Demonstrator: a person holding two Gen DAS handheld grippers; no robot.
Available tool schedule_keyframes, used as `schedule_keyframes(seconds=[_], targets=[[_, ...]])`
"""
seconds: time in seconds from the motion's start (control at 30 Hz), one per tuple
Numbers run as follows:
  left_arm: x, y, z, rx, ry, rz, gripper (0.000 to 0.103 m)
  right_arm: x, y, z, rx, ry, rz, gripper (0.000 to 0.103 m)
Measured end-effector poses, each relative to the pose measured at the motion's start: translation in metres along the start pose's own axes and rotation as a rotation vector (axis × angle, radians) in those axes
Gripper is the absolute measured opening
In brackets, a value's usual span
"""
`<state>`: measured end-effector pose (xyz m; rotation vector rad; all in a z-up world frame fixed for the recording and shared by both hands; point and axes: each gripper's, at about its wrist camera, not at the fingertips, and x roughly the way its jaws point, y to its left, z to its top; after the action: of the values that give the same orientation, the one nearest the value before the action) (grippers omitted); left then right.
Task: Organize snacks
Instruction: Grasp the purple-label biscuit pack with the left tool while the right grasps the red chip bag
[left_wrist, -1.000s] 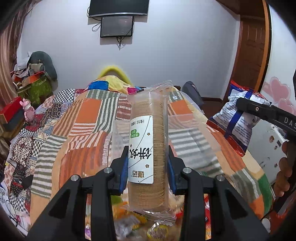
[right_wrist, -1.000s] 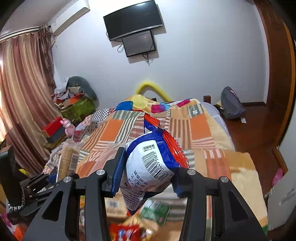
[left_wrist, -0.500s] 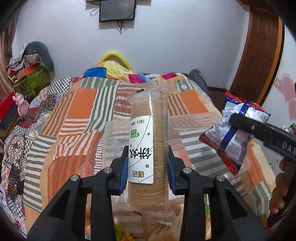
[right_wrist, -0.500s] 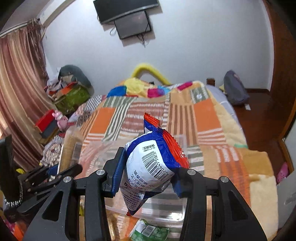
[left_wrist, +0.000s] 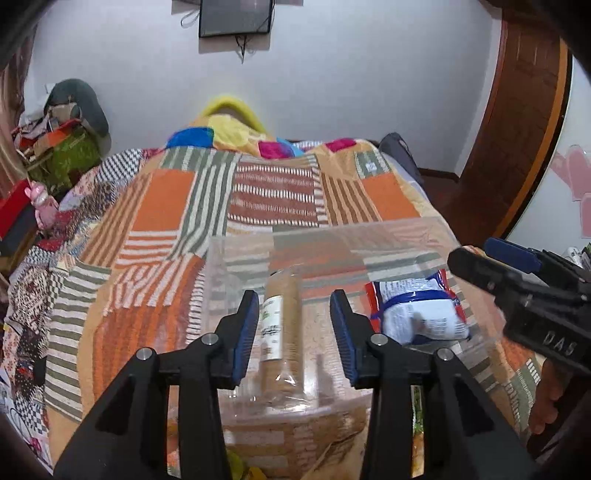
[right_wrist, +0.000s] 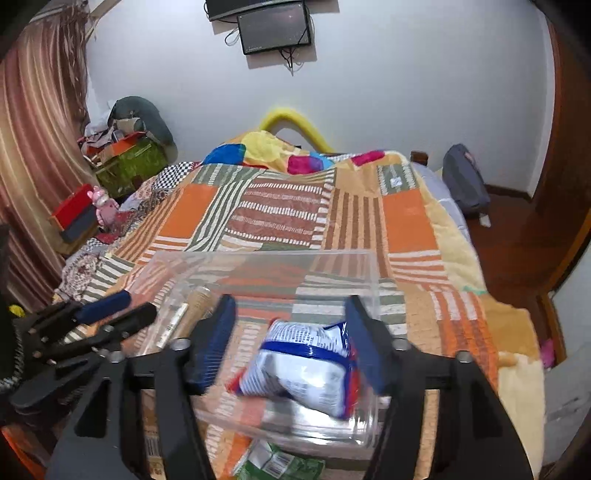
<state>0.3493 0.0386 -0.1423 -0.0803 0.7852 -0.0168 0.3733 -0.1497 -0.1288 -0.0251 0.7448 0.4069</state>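
A clear plastic bin sits on the patchwork bedspread. In it lies a sleeve of round crackers on its side, released, beneath the spread fingers of my left gripper, whose jaws are opening. Beside it, a blue, white and red snack bag rests in the bin's right half. In the right wrist view that bag is blurred, low between the fingers of my right gripper, whose jaws are opening with the pads clear of it. The cracker sleeve and left gripper show at the left there.
More snack packets lie on the bed in front of the bin, among them a green one. The bedspread stretches beyond. Boxes and clutter stand at the left, a grey backpack on the floor at the right.
Both grippers came down over the clear bin and opened. The cracker sleeve left the left gripper and the snack bag left the right one; both now lie in the bin.
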Motion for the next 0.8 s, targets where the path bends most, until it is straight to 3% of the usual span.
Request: schedule_keyframes(seconds=[0.33, 0.6, 0.8], targets=[[-0.069, 0.01, -0.013, -0.013, -0.09, -0.02, 0.062, -0.041, 0.012, -0.016, -0.044, -0.04, -0.01, 0.066], [-0.11, 0.029, -0.045, -0.013, -0.094, -0.007, 0.07, -0.066, 0.023, -0.043, -0.065, -0.03, -0.018, 0.066], [-0.124, 0.047, -0.086, 0.013, -0.06, 0.045, 0.074, -0.072, 0.029, -0.07, -0.053, 0.012, -0.004, 0.068]])
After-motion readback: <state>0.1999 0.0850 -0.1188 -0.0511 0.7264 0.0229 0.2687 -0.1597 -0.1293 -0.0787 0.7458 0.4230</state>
